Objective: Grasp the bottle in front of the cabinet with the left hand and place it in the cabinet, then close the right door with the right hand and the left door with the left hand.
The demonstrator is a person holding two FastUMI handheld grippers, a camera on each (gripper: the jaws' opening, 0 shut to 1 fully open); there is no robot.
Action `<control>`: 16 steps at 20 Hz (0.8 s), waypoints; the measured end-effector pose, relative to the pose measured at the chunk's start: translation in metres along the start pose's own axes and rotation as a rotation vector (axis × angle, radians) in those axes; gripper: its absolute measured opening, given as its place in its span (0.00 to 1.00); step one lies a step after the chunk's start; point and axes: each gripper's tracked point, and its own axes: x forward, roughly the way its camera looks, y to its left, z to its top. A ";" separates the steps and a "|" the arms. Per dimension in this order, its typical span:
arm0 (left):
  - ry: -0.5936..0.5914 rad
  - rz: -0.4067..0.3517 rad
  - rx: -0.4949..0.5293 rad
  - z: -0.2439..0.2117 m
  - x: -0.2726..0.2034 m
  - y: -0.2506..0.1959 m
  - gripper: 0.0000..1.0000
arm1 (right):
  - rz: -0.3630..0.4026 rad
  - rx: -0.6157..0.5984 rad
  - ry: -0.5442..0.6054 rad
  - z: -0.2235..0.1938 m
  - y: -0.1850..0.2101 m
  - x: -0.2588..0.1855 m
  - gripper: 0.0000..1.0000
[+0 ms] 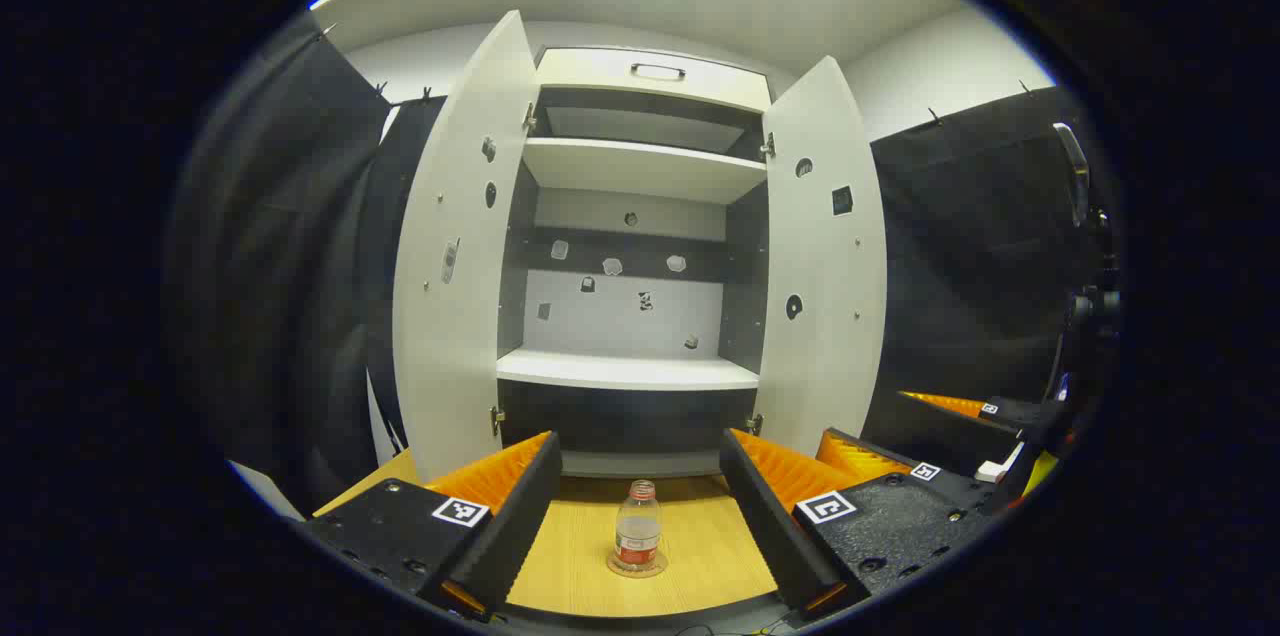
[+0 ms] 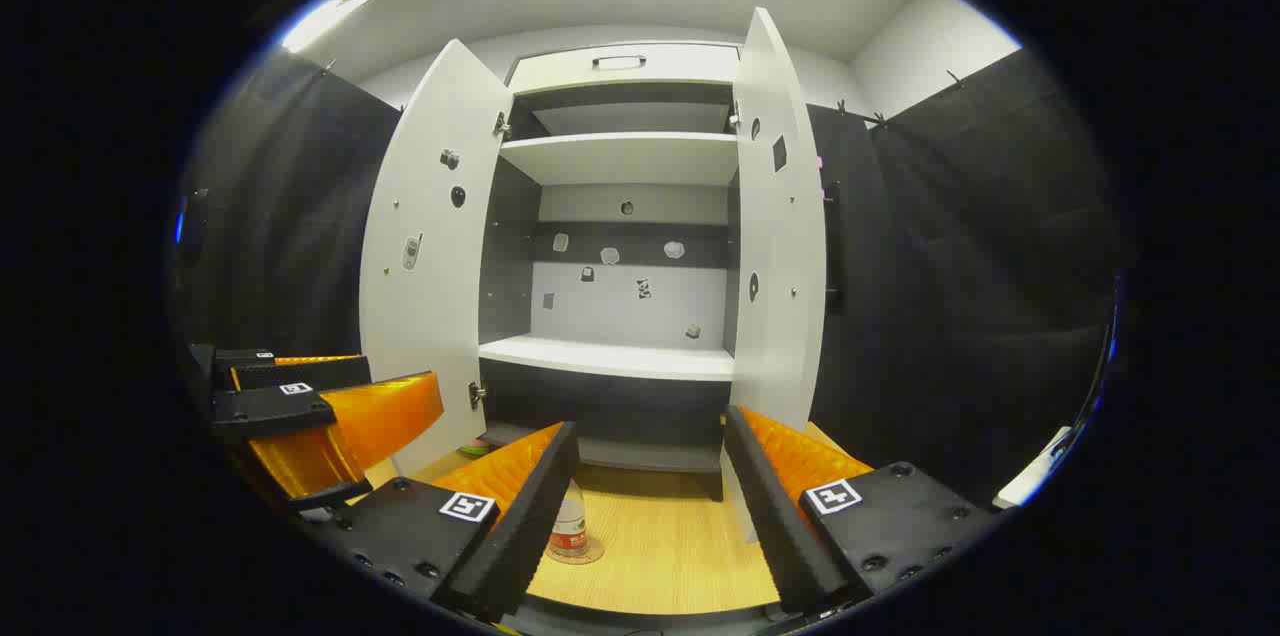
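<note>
L gripper [image 1: 640, 516] jaws wide apart, nothing between the pads; the bottle [image 1: 638, 538] stands upright on the wood table [image 1: 700, 556] in the gap btwn them but farther off, not touched, on a small round coaster-like disc [image 1: 637, 571]. Bottle is clear w/ a red label band; cap hard to make out. In right gripper view the R gripper [image 2: 650, 516] jaws also apart, empty; its own left finger hides most of the bottle [image 2: 571, 526], only one side and the base showing. The other gripper [image 2: 330, 416] sits at the left edge there, partly cut off, its jaw state can't be told from that angle. Beyond the table, the cabinet [image 1: 630, 371] w/ left door [image 1: 460, 256] and right door [image 1: 825, 256] both swung open; shelves bare. Small stickers on back panel too small to read. Top drawer handle [image 1: 657, 70] just visible.
</note>
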 end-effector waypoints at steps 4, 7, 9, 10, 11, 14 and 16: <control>0.012 0.020 -0.009 -0.003 -0.001 0.008 0.99 | -0.007 -0.002 0.022 -0.004 0.004 -0.002 0.97; 0.021 0.021 -0.007 -0.006 -0.001 0.007 0.99 | -0.016 -0.010 0.021 -0.004 -0.001 -0.002 0.97; 0.028 0.020 -0.006 -0.008 -0.001 0.006 0.99 | -0.021 -0.009 0.029 -0.006 -0.003 -0.003 0.97; 0.031 0.022 -0.005 -0.008 -0.001 0.006 0.99 | -0.021 -0.009 0.031 -0.007 -0.004 -0.003 0.97; 0.031 0.023 -0.005 -0.009 -0.002 0.005 0.96 | -0.021 -0.010 0.033 -0.007 -0.006 -0.004 0.97; 0.033 0.024 -0.002 -0.010 0.000 0.003 0.96 | -0.024 -0.025 0.033 -0.007 -0.008 -0.002 0.97; 0.032 0.023 -0.002 -0.011 0.001 0.002 0.96 | -0.028 -0.032 0.036 -0.007 -0.012 -0.001 0.97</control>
